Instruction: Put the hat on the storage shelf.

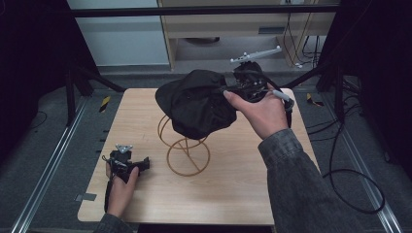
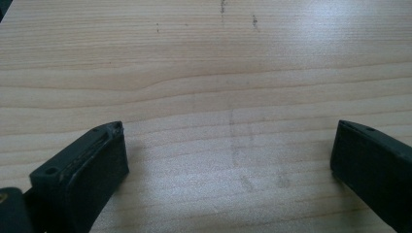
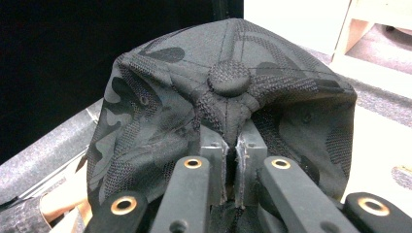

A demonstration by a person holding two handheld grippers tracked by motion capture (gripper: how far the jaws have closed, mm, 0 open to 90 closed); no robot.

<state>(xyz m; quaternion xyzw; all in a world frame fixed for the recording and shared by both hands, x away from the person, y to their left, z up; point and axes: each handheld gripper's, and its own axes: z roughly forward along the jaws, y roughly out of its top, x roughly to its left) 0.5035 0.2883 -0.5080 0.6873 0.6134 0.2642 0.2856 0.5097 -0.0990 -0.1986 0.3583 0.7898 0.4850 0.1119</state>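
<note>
1. A light wooden table [image 1: 233, 184] is seen from above, with a person's two forearms coming in from the near edge.
2. The right hand [image 1: 260, 111] holds the right gripper [image 1: 243, 86] raised over the far right part of the table.
3. That gripper's jaws are closed tight on a black cap [image 1: 199, 103], pinching a fold of fabric.
4. In the right gripper view, the pinch sits just below the round button [image 3: 229, 77] at the cap's [image 3: 218, 121] crown; the fabric has a faint dark camouflage pattern.
5. The cap hangs in the air above a wire stand [image 1: 186, 148], near its top; I cannot tell whether they touch.
6. The stand is tan wire with a round ring base, standing near the table's middle.
7. The left hand [image 1: 119, 187] holds the left gripper [image 1: 138, 165] low at the near left of the table, well apart from the stand.
8. In the left gripper view, its jaws are spread wide over bare wood [image 2: 218, 87], holding nothing.
</note>
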